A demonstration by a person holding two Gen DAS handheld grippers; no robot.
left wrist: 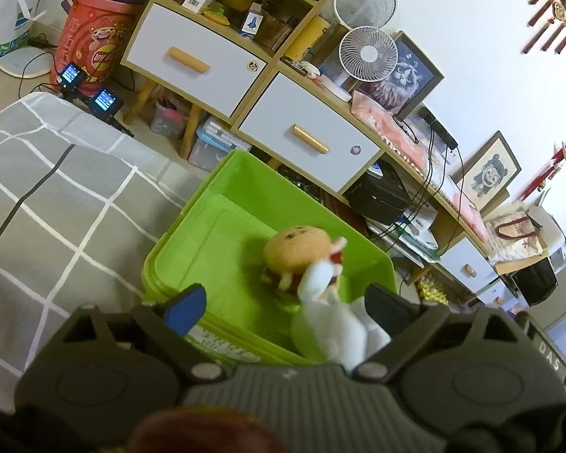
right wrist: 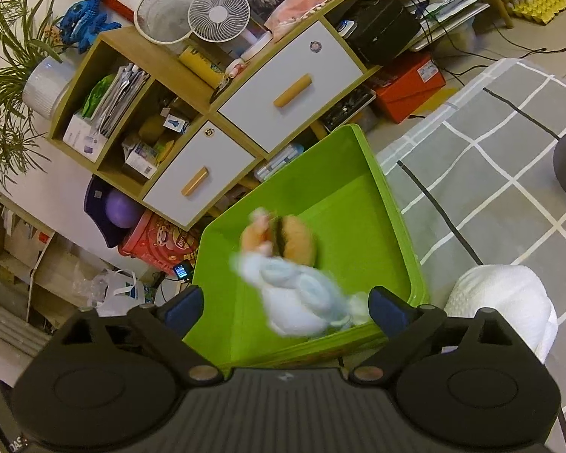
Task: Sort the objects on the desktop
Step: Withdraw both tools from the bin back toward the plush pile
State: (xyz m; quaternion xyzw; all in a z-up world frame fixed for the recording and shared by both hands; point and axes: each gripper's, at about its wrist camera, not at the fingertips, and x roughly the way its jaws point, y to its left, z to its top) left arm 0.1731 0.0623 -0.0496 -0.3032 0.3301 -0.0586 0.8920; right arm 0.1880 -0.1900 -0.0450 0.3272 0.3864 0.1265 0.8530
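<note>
A green plastic bin (left wrist: 245, 188) stands on the grey checked cloth; it also shows in the right wrist view (right wrist: 358, 151). Inside it lie a plush hamburger (left wrist: 296, 249) and a white plush toy (left wrist: 332, 324). In the right wrist view the hamburger (right wrist: 298, 241) lies beside the white-and-pale-blue plush (right wrist: 302, 302), which is blurred by motion. My left gripper (left wrist: 283, 302) is open above the bin's near rim, with the white plush between and below its fingers. My right gripper (right wrist: 285, 307) is open above the bin, with the blurred plush below its fingers.
A wooden cabinet with white drawers (left wrist: 192, 60) stands behind the bin, holding fans, pictures and clutter. A red snack drum (left wrist: 90, 49) and small screens (left wrist: 103, 100) are at the left. A white towel roll (right wrist: 505, 302) sits right of the bin. Grey checked cloth (left wrist: 56, 204) covers the surface.
</note>
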